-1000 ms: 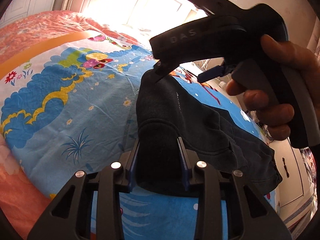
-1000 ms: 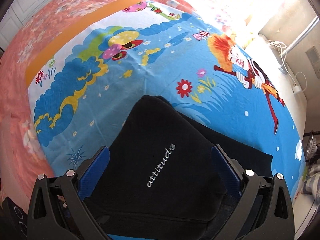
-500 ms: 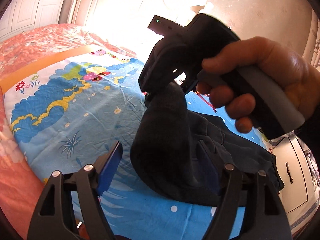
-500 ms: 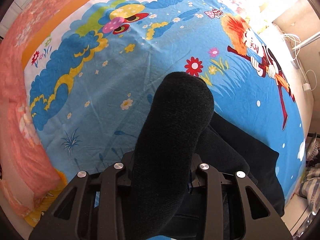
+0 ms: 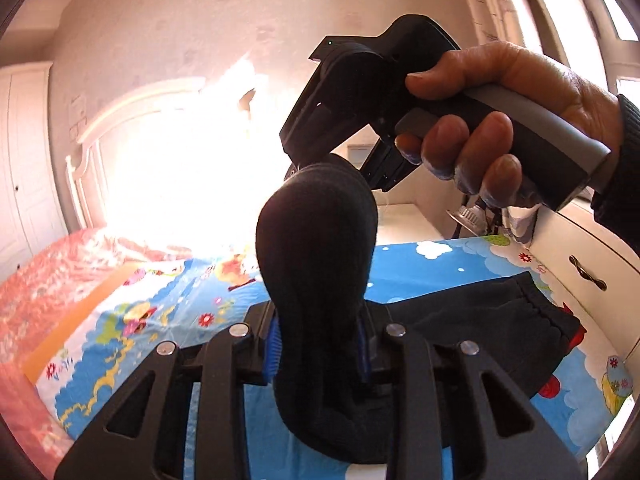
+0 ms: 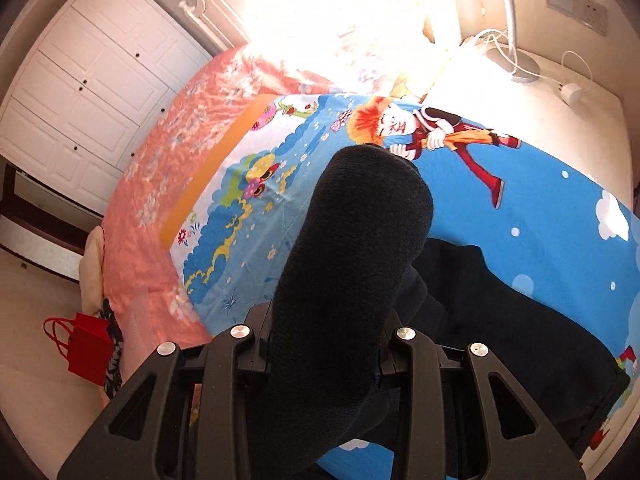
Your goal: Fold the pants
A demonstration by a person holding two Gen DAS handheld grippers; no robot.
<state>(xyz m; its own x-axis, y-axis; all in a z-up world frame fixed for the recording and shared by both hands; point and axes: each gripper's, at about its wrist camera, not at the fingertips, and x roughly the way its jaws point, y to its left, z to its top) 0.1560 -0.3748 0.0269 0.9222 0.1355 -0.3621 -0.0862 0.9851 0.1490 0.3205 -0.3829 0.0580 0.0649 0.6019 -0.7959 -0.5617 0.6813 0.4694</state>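
Left gripper (image 5: 318, 344) jaws just closed, pinching bunched black pants (image 5: 316, 240); right gripper (image 6: 324, 336) clamps another bunch. Pants lifted off cartoon bedsheet (image 6: 540, 200), remainder trailing on it at right.

Close wrist views over shared bedsheet (image 5: 460, 264)

Each tool (image 5: 318, 344) is black with round silver screws and blue pads (image 5: 274, 344). The hand (image 5: 508, 120) wears a dark sleeve (image 5: 624, 200).
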